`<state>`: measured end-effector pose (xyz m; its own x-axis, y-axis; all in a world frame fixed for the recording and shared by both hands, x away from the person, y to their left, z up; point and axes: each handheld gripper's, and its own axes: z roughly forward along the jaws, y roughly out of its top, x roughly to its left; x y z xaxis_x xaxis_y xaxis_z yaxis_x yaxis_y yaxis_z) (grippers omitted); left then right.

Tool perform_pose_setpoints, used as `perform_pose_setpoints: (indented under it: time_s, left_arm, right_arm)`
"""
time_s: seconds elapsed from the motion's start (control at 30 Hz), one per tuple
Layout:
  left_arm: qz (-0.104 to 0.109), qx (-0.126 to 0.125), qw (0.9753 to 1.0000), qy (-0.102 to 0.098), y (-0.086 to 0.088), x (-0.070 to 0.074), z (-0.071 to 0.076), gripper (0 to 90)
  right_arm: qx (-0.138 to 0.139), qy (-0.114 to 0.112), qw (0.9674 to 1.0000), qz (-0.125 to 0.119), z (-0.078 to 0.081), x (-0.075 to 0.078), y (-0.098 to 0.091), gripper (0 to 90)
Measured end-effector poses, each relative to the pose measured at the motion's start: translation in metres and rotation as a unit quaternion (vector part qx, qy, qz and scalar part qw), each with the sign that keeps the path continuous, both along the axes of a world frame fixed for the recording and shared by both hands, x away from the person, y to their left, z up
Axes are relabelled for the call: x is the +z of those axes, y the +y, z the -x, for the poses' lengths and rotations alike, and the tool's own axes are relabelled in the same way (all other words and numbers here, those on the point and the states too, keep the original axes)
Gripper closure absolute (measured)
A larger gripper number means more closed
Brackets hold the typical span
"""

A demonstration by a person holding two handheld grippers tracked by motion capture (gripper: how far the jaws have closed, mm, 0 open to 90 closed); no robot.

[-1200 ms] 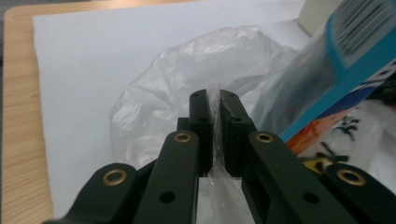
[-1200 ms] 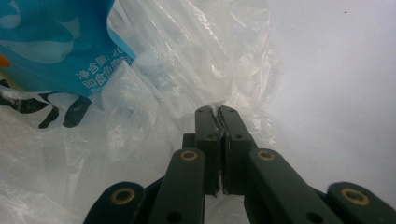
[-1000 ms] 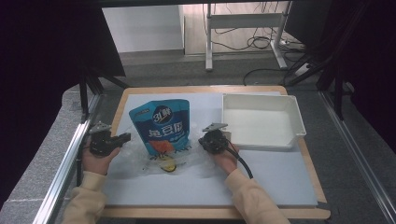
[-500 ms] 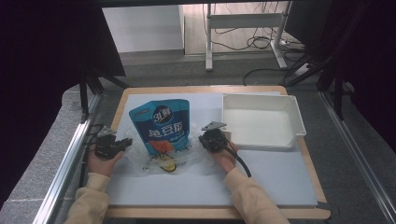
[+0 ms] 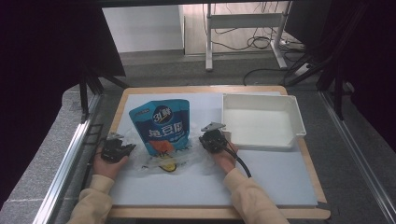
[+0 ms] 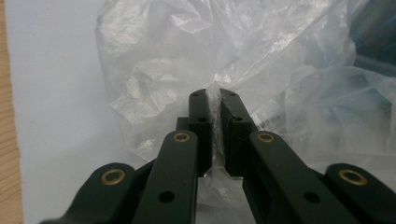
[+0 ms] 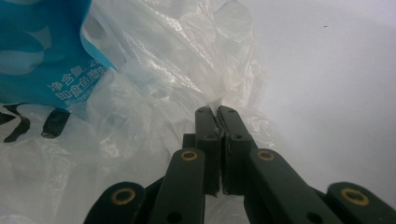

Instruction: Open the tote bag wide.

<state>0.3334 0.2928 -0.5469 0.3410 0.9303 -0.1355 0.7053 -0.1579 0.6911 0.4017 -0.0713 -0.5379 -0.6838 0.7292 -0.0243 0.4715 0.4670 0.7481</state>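
A blue snack pouch [image 5: 161, 123] lies on the white mat with its lower end inside a crumpled clear plastic bag [image 5: 187, 157]. My left gripper [image 5: 130, 147] is at the bag's left edge, and in the left gripper view it [image 6: 214, 99] is shut on a fold of the clear film [image 6: 163, 70]. At the bag's right edge my right gripper [image 5: 203, 140] is shut too. The right gripper view shows it [image 7: 215, 111] pinching the film [image 7: 177, 60], with the pouch [image 7: 42, 51] to the upper left.
An empty white tray [image 5: 299, 122] stands at the back right of the mat. The mat [image 5: 271, 179] lies on a wooden board [image 5: 314, 172]. Metal rails run along both sides of the table, and a desk frame with cables stands beyond it.
My left gripper has sunk toward the mat and shifted slightly right, still gripping the bag's edge. The right gripper has not moved.
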Motion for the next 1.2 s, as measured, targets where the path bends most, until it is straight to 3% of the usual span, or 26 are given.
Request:
perform_pose_setpoints:
  time_s: [0.13,0.37,0.57,0.6,0.67,0.7,0.73,0.87,1.07,1.1,1.2]
  left_arm:
    - [-0.001,-0.001,1.0000,0.000,-0.001,-0.001,0.000,85.0]
    - [0.023,0.002,0.9997,0.001,0.003,-0.003,0.001,84.5]
    - [0.023,0.003,0.9997,0.000,0.003,-0.003,0.001,83.8]
    - [0.023,0.003,0.9997,-0.001,0.003,-0.003,0.001,83.3]
    - [0.023,0.002,0.9997,-0.001,0.003,-0.003,0.001,83.0]
    - [0.023,0.002,0.9997,-0.001,0.003,-0.003,0.001,83.0]
    - [0.024,0.002,0.9997,-0.001,0.003,-0.003,0.001,82.8]
    - [0.024,0.002,0.9997,-0.001,0.003,-0.003,0.001,82.7]
    - [0.024,0.001,0.9997,-0.001,0.003,-0.003,0.001,82.7]
    - [0.023,0.000,0.9997,-0.001,0.003,-0.003,0.001,82.6]
    - [0.023,-0.001,0.9997,-0.001,0.003,-0.003,0.001,82.6]
  right_arm:
    - [0.000,0.001,1.0000,-0.001,0.000,0.000,0.000,86.9]
    - [-0.002,0.003,1.0000,-0.004,0.000,0.000,0.000,86.5]
    - [0.002,0.007,0.9998,-0.019,0.001,0.003,-0.002,77.7]
    - [0.001,-0.002,0.9996,-0.028,0.004,0.010,-0.003,68.5]
    - [-0.003,-0.012,0.9990,-0.042,0.007,0.017,-0.004,60.2]
    - [-0.003,-0.012,0.9990,-0.042,0.007,0.017,-0.004,60.2]
    - [-0.001,-0.020,0.9978,-0.063,0.011,0.028,-0.006,56.7]
    - [0.002,-0.031,0.9956,-0.088,0.016,0.044,-0.011,51.5]
    - [0.012,-0.048,0.9913,-0.122,0.027,0.070,-0.018,54.6]
    - [0.024,-0.055,0.9895,-0.131,0.034,0.081,-0.018,55.4]
    - [0.036,-0.061,0.9878,-0.139,0.039,0.090,-0.018,58.0]
